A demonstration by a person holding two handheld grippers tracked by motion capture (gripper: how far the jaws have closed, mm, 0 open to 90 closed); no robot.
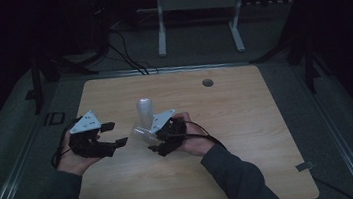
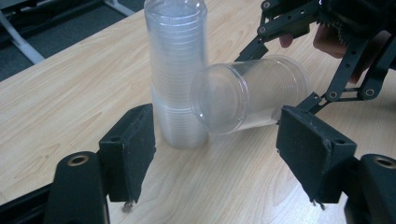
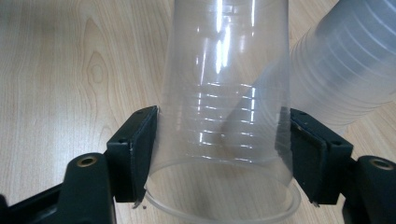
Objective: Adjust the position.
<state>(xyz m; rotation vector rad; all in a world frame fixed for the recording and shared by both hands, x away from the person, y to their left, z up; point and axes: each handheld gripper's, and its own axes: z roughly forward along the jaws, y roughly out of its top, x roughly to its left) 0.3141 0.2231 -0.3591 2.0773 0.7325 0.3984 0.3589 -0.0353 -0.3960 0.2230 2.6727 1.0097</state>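
Wooden table [image 1: 247, 121] bears an upright cup stack [image 2: 176, 70]. Right gripper [image 3: 219, 154] clamps one cup [image 2: 250, 93] sideways, bottom toward the stack; left gripper [image 2: 215, 154] gapes empty.

A lab or test room is suggested. A bare wooden table [image 1: 249, 136] with a cable hole [image 1: 207, 82] is set on grey carpet [image 1: 193, 42] in a darkened space. Black cables [image 1: 126, 52] are trailed across the floor, and a white metal stand [image 1: 199, 6] is placed behind.
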